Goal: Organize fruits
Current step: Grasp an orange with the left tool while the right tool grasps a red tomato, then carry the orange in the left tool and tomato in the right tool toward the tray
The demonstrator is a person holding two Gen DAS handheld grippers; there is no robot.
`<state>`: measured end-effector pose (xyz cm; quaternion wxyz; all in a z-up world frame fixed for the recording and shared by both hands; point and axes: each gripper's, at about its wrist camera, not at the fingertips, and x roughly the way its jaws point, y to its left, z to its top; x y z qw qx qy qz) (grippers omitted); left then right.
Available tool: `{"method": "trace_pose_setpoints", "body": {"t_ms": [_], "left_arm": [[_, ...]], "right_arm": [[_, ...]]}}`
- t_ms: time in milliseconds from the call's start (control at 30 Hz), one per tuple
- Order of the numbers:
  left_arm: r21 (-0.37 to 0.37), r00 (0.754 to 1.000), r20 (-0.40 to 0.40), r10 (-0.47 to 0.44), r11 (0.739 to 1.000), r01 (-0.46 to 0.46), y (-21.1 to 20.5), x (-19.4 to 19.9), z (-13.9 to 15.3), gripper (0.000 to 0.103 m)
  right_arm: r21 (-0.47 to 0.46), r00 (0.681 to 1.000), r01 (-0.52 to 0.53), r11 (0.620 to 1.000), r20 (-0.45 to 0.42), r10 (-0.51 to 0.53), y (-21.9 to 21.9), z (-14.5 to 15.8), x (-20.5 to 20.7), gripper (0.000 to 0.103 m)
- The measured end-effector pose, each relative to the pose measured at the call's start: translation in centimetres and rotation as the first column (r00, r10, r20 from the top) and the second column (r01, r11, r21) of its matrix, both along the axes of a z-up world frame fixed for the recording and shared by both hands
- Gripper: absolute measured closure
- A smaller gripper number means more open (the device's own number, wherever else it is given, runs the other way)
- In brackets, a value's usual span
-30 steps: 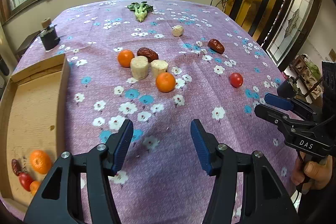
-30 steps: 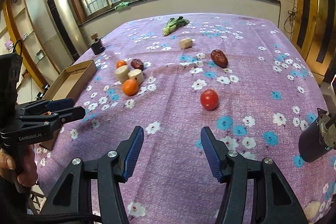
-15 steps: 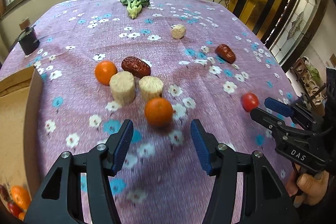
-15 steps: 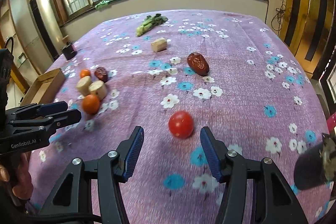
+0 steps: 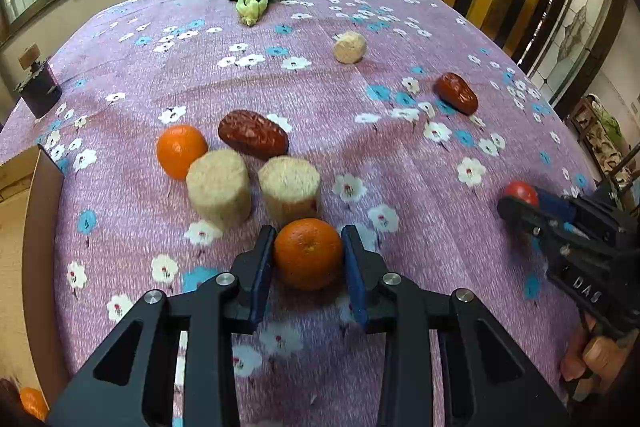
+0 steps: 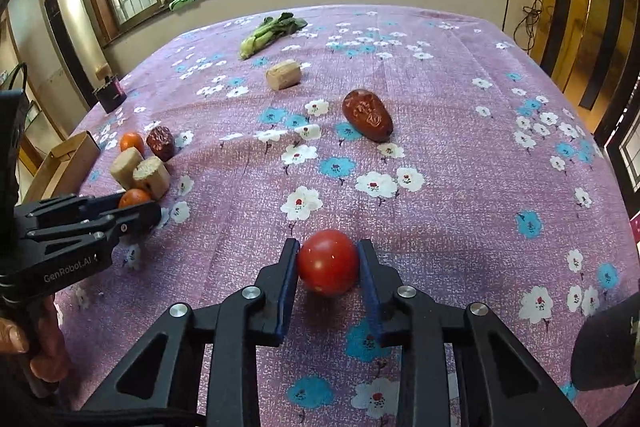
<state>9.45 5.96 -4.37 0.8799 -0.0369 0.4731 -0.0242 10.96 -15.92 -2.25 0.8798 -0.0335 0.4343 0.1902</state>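
An orange [image 5: 308,255] rests on the purple flowered tablecloth [image 5: 400,155], just in front of two beige cylinders. My left gripper [image 5: 308,233] is closing around it, and its blue pads touch the orange on both sides. A red tomato [image 6: 328,263] sits further right on the cloth, with my right gripper [image 6: 328,245] shut on it, pads pressed to its left and right. The left wrist view also shows the right gripper [image 5: 516,203] with the tomato [image 5: 520,191] at its tips.
A second orange [image 5: 181,150], two red dates [image 5: 253,134] [image 5: 456,93], beige cylinders [image 5: 219,193] [image 5: 289,191] [image 5: 350,47] and a bok choy [image 5: 252,1] lie on the cloth. A cardboard box [image 5: 40,227] at the left edge holds fruit. A dark object [image 5: 38,95] stands far left.
Both grippers moved forward and down to the fruit. The left jaws closed in on the orange and the right jaws closed on the tomato.
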Motion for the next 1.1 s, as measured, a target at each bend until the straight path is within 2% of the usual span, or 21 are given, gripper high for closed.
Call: {"method": "trace_pose_setpoints", "body": {"t_ms": [233,500,1100], "left_arm": [[0.013,1.0,0.008,-0.01,1.0,0.01,-0.1,-3.1,1.1,0.073],[0.086,0.998,0.06,0.021,0.996,-0.026,1.1,-6.8,3.5,0.073],[0.094,0.985,0.123,0.121,0.987,-0.133,6.3,-12.0,5.7,0.072]], "right_arm": [[0.083,0.999,-0.036,0.996,0.0,0.036,0.1,1.7,-2.3,0.073],[0.133,0.995,-0.104,0.986,0.023,0.102,2.5,3.9,-5.6,0.073],[0.15,0.969,-0.248,0.957,0.038,0.245,9.3,5.7,-10.7,0.073]]}}
